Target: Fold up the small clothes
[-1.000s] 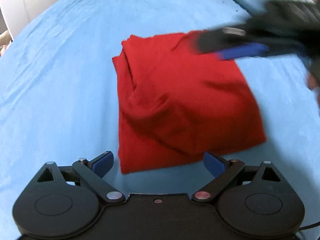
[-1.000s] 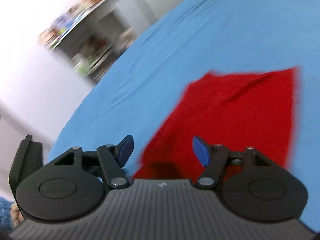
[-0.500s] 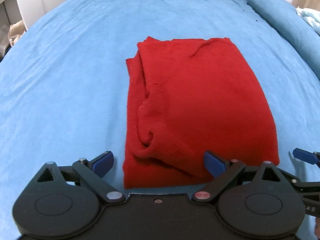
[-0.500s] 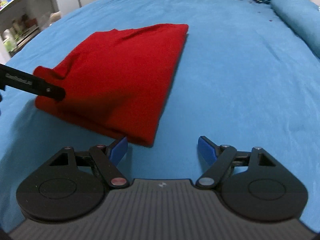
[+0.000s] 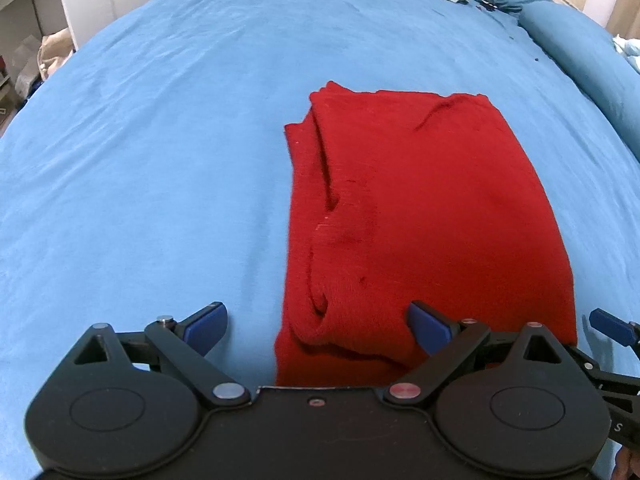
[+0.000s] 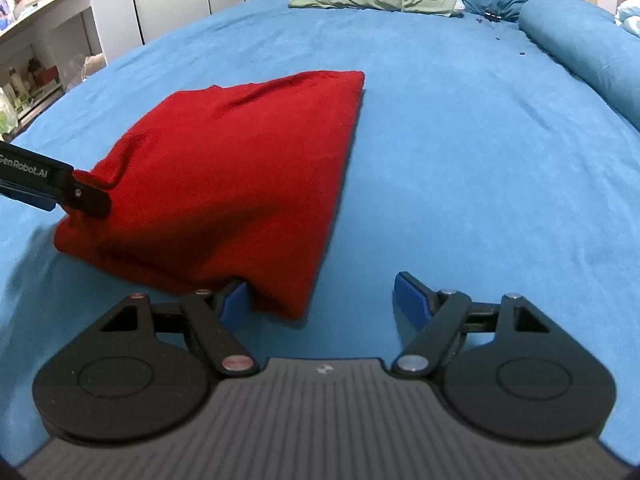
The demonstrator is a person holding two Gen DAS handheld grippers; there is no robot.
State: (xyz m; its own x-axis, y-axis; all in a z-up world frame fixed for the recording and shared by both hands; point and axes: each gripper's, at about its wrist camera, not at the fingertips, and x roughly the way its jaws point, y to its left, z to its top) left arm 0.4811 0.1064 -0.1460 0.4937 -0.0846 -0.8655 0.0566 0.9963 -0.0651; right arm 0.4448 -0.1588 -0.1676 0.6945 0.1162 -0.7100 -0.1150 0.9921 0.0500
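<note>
Side by side, left gripper [image 5: 316, 326] and right gripper [image 6: 320, 298], jaws apart, at red garment's [image 5: 420, 220] near edge.

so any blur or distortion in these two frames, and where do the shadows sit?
Left wrist: sharp, strong fisheye bowing of the bed; shadow beneath the left gripper. Right wrist: sharp, soft shadow on the cloth near the right gripper.

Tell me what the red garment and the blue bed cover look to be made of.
Red garment: soft matte knit, probably cotton or fleece; it lies in thick rounded folds with a faintly fuzzy surface. Blue bed cover: matte woven or brushed fabric, likely cotton or microfiber; shallow wrinkles, no sheen. Exact fibres cannot be told.
</note>
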